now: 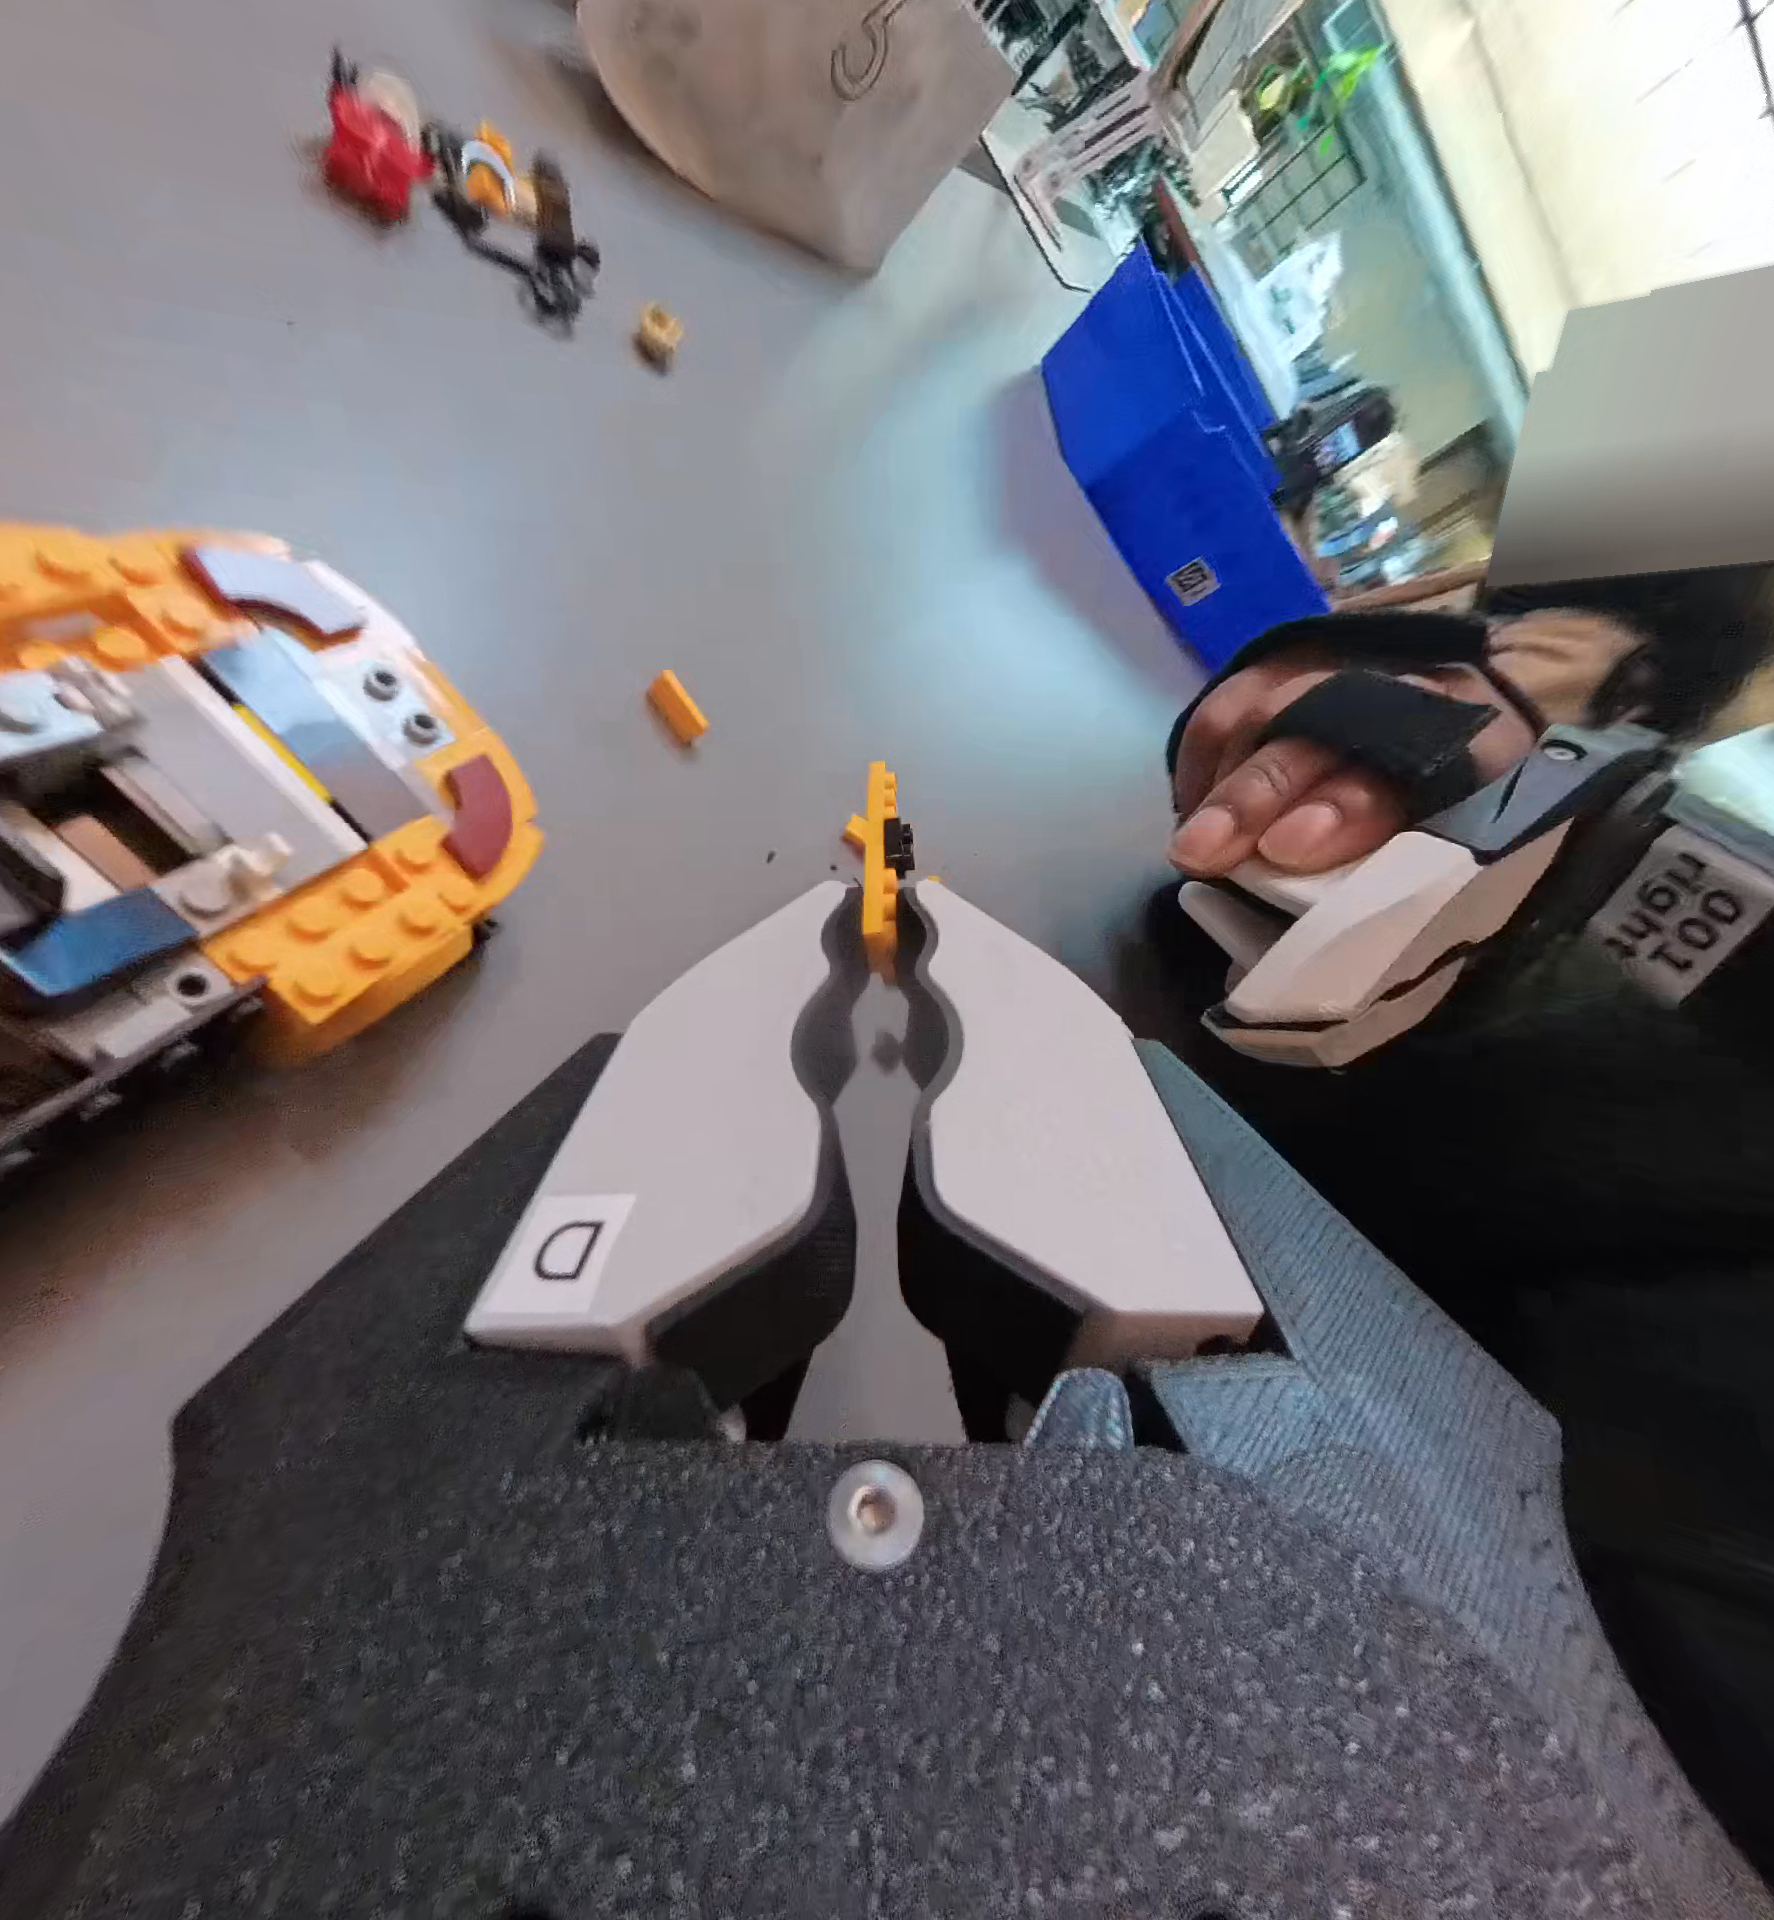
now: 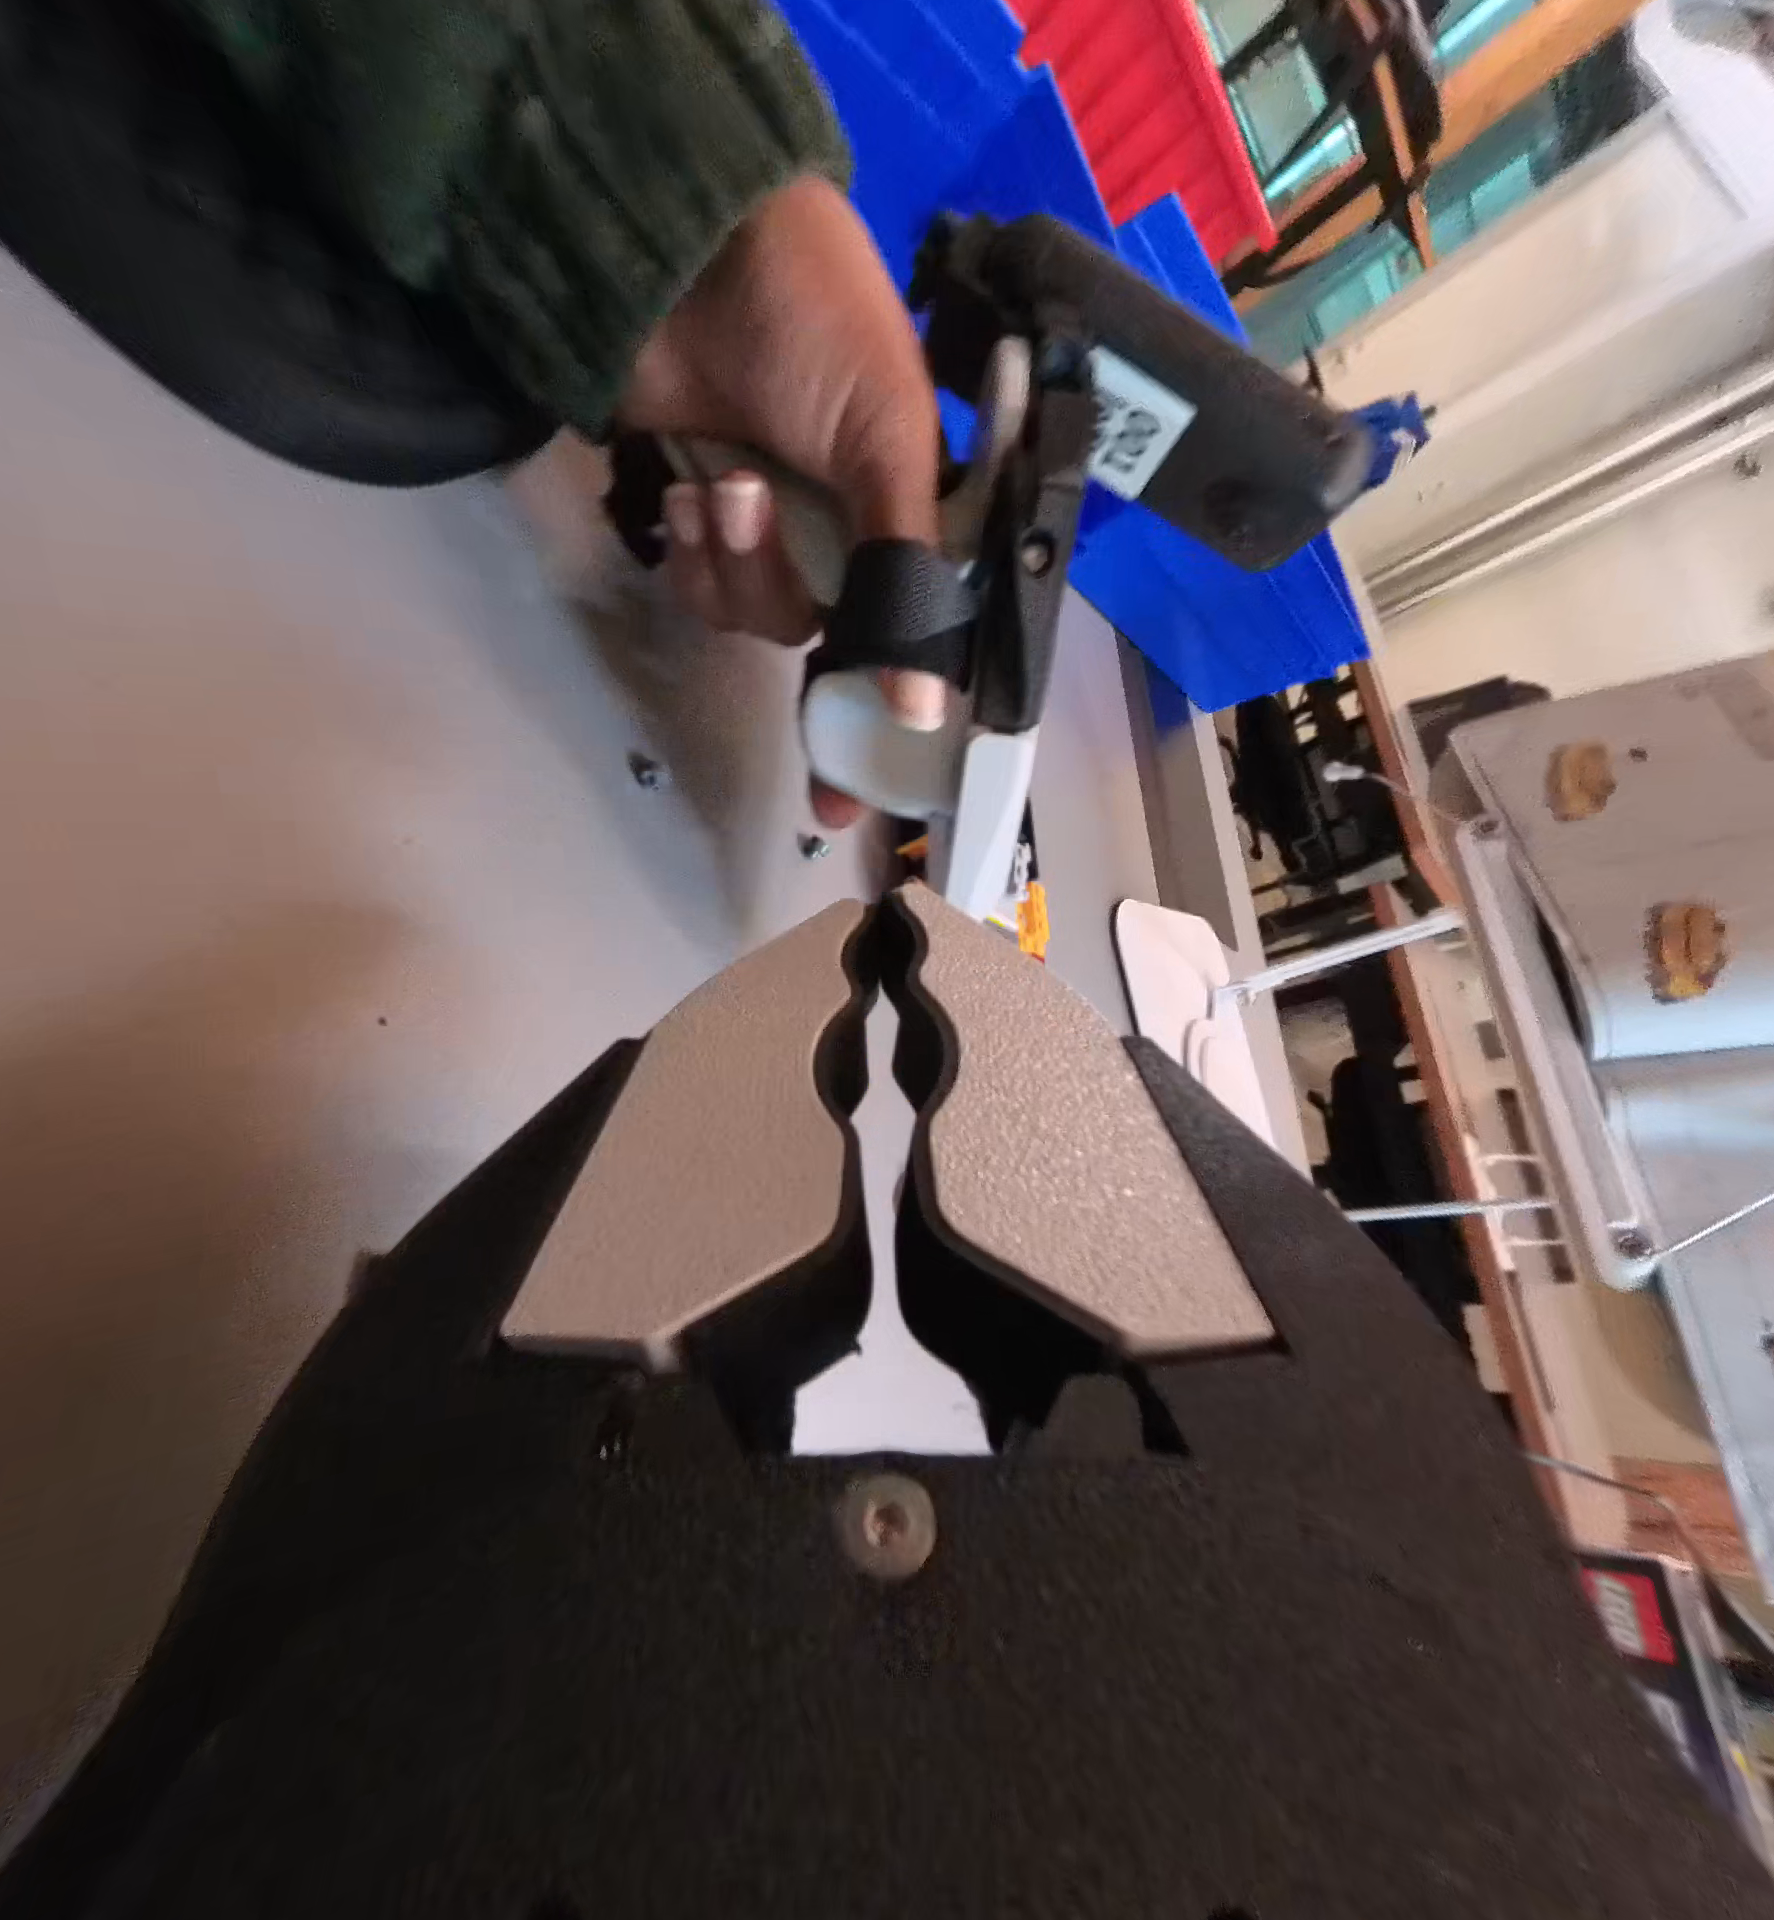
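My left gripper [image 1: 883,896] is shut on a thin orange studded plate [image 1: 878,831] that stands on edge between the pads, with a small black piece [image 1: 902,836] clipped to its side. It hangs above the grey table [image 1: 758,540]. An orange and grey brick car [image 1: 239,790] lies to the left. A loose orange tile [image 1: 677,707] lies just beyond the plate. My right gripper [image 2: 888,904] is shut, its pads meeting with nothing between them. It also shows in the left wrist view [image 1: 1238,977], to the right of the plate. The right wrist view shows the left gripper's white finger [image 2: 997,821] and orange bricks [image 2: 1034,914].
A pile of red, orange and black pieces [image 1: 447,177] and a small tan piece [image 1: 659,332] lie farther off. A grey fabric bag [image 1: 789,104] and a blue bin [image 1: 1174,457] stand behind. A red bin [image 2: 1143,94] and a white flat stand [image 2: 1174,987] show in the right wrist view. About 7 cm separates my left fingertips from my right. My left tips are roughly 9 cm from the loose orange tile [image 1: 677,707].
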### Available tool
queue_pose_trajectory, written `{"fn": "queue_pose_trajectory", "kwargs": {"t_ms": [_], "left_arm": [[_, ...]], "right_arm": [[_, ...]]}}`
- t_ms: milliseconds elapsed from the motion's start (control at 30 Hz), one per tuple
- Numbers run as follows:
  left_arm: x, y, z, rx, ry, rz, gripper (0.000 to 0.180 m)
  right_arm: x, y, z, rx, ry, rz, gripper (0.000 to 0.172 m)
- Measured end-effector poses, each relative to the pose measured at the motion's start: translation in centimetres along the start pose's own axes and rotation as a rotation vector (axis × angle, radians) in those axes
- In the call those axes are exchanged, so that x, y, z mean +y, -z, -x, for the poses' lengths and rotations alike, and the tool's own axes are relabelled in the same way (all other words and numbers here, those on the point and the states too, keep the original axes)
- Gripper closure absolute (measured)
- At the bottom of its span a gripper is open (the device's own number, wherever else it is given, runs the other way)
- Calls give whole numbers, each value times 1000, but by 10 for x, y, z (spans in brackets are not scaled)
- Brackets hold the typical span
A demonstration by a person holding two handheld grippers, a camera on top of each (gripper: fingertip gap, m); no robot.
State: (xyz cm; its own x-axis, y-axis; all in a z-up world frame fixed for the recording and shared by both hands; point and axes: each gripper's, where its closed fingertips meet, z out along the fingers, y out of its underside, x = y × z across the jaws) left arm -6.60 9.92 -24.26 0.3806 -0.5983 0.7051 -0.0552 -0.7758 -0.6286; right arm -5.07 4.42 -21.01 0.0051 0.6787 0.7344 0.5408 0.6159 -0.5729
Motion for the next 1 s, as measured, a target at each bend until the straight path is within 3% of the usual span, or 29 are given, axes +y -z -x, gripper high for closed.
{"fn": "queue_pose_trajectory", "kwargs": {"t_ms": [267, 433, 600, 667, 700, 733, 800, 900, 1000], "left_arm": [[5, -7, -20, 21, -88, 34, 175], [13, -14, -26, 17, -125, 78, 175], [18, -17, -24, 9, -119, 101, 175], [20, -18, -24, 15, -110, 110, 175], [19, -19, -15, -55, -116, 106, 175], [13, -12, 13, -216, -197, 82, 175], [4, 0, 12, -133, -86, 57, 176], [-3, 4, 0, -126, -165, 30, 175], [-3, 6, 1, -114, -158, 26, 175]], "right_arm": [[37, -13, -17, 84, -75, 141, 149], [43, -20, -11, 68, -40, 187, 164], [46, -18, -6, 31, -21, 221, 165], [46, -17, -3, 22, -13, 214, 164], [44, -16, 0, 4, -13, 193, 164], [18, -11, 9, -53, -61, 45, 166], [-5, -7, 16, -77, -35, -13, 166], [25, -6, 1, -43, -118, 39, 165], [32, -8, -5, -37, -175, 48, 165]]}}
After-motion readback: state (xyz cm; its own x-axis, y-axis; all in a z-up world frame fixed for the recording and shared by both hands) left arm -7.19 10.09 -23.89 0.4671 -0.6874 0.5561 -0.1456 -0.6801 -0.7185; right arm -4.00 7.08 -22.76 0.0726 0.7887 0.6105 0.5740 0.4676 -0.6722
